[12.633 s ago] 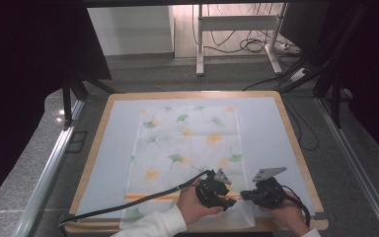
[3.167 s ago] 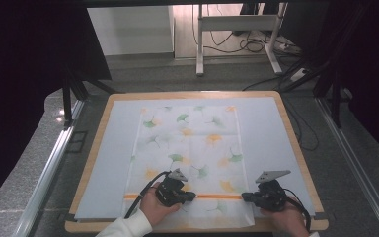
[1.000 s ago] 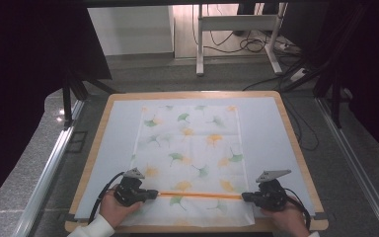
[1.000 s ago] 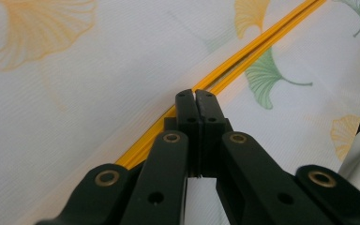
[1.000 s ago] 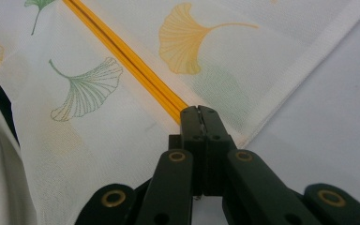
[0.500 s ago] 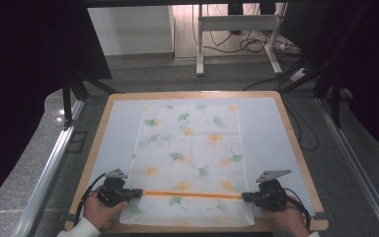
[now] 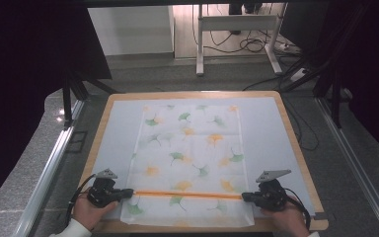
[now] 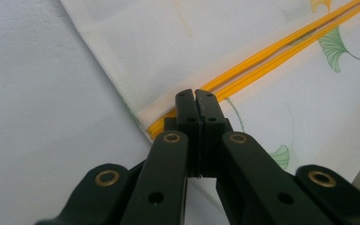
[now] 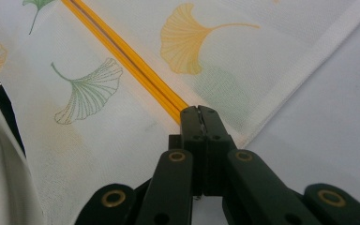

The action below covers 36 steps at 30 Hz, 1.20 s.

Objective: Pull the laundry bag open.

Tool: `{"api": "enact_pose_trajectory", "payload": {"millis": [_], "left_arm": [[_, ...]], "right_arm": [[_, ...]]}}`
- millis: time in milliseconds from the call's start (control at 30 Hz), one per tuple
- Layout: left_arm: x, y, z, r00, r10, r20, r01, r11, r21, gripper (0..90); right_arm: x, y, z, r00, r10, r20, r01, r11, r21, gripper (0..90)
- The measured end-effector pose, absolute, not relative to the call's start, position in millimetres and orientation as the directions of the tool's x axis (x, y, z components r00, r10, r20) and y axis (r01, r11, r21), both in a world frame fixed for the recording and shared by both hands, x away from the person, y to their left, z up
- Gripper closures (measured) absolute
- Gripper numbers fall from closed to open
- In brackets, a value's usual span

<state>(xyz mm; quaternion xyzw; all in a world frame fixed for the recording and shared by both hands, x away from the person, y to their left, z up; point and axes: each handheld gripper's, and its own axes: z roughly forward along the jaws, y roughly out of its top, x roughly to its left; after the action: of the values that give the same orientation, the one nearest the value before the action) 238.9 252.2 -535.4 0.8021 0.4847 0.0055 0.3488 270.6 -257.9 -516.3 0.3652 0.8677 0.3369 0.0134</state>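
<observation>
High view — leaf-print cloth (image 7: 190,158) lies flat on the white table (image 7: 271,128), its near part crossed by an orange strip (image 7: 187,194) | left gripper (image 7: 128,192) clenched on the strip's left end at the cloth's edge | right gripper (image 7: 245,197) clenched on the right end — strip straight between them.

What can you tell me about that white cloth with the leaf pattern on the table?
The cloth is thin, white and woven-looking, printed with green and orange ginkgo leaves. It lies flat on the pale table top. An orange zip line crosses its near end. The left tongs and right tongs are shut on that line's two ends.
</observation>
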Motion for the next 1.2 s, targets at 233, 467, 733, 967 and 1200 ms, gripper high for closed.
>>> {"api": "enact_pose_trajectory", "payload": {"millis": [233, 467, 733, 967, 1200], "left_arm": [[238.0, 257.5, -535.2, 0.523, 0.784, -0.335, 0.78, -0.281, 0.56, 90.0], [237.6, 260.8, -533.1, 0.518, 0.79, -0.328, 0.78, -0.279, 0.56, 90.0], [236.5, 266.5, -532.7, 0.508, 0.797, -0.327, 0.784, -0.271, 0.558, 90.0], [234.5, 277.6, -535.9, 0.476, 0.798, -0.369, 0.803, -0.223, 0.552, 90.0], [232.8, 271.5, -531.7, 0.502, 0.806, -0.314, 0.772, -0.255, 0.582, 90.0]], "right_arm": [[270.6, -257.9, -516.2, -0.733, 0.643, 0.223, 0.625, 0.506, 0.594, 90.0], [270.7, -257.4, -516.0, -0.736, 0.642, 0.216, 0.622, 0.512, 0.593, 90.0], [270.5, -257.1, -515.9, -0.736, 0.643, 0.213, 0.62, 0.514, 0.593, 90.0], [270.6, -257.3, -516.0, -0.738, 0.641, 0.212, 0.618, 0.515, 0.594, 90.0], [270.7, -258.1, -516.3, -0.737, 0.639, 0.22, 0.62, 0.51, 0.596, 89.9]]}}
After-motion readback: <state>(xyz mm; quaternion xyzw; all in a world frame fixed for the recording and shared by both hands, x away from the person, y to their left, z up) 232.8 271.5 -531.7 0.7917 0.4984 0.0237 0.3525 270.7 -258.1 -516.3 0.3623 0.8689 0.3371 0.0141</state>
